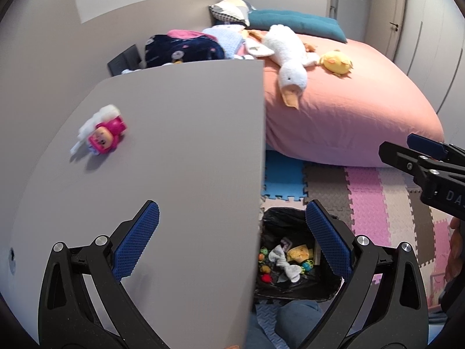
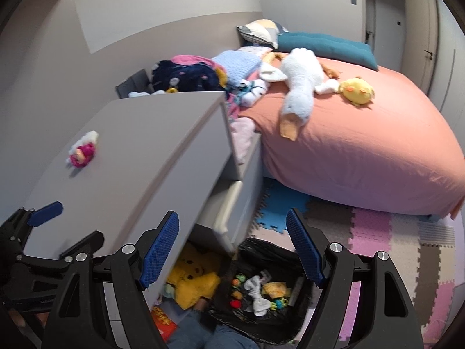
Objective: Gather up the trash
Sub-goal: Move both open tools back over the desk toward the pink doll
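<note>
We are between pickups: left gripper and right gripper both gape wide, holding nothing, above the black trash bag. Next, we judge, comes reaching to the upper left of the frame for the pink toy with white tissue on the worktop.

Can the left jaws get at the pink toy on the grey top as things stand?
Probably yes. The left gripper is open and empty, and the grey top lies bare between it and the pink toy. White crumpled stuff sits against the toy.

blurred: pink toy | hidden: bin part behind tabletop
</note>
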### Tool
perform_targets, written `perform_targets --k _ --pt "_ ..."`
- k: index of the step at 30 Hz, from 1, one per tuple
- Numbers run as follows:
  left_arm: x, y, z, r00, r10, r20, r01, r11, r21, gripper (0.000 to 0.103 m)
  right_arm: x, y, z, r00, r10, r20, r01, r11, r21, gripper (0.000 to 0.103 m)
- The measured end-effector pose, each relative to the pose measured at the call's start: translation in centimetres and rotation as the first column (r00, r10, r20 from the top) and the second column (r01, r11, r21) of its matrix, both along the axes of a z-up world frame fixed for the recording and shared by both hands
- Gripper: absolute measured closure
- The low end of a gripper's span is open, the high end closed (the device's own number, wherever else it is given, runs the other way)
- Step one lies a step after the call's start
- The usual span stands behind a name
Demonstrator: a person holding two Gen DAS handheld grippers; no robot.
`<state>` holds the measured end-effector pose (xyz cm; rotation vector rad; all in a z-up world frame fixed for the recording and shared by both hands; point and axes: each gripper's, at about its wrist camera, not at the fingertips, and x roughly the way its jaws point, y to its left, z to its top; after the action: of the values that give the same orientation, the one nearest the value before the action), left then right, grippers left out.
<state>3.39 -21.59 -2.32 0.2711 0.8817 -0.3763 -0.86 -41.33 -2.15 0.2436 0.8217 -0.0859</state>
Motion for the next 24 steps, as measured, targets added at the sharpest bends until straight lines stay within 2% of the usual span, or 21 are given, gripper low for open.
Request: perform_targets --k 13,24 --pt "3.2 6.6 0.0 0.99 0.143 -0.006 -0.143 0.989 -0.025 0.005 3.5 5.1 0.1 0.996 0.09 0.006 -0.091 0.996 0.006 0.026" --pt "7.2 9.3 -1.0 0.978 0.205 -0.032 -0.206 0.978 -0.04 0.005 8.4 7.9 0.5 0.989 0.144 0.012 -0.144 0.989 0.008 0.026"
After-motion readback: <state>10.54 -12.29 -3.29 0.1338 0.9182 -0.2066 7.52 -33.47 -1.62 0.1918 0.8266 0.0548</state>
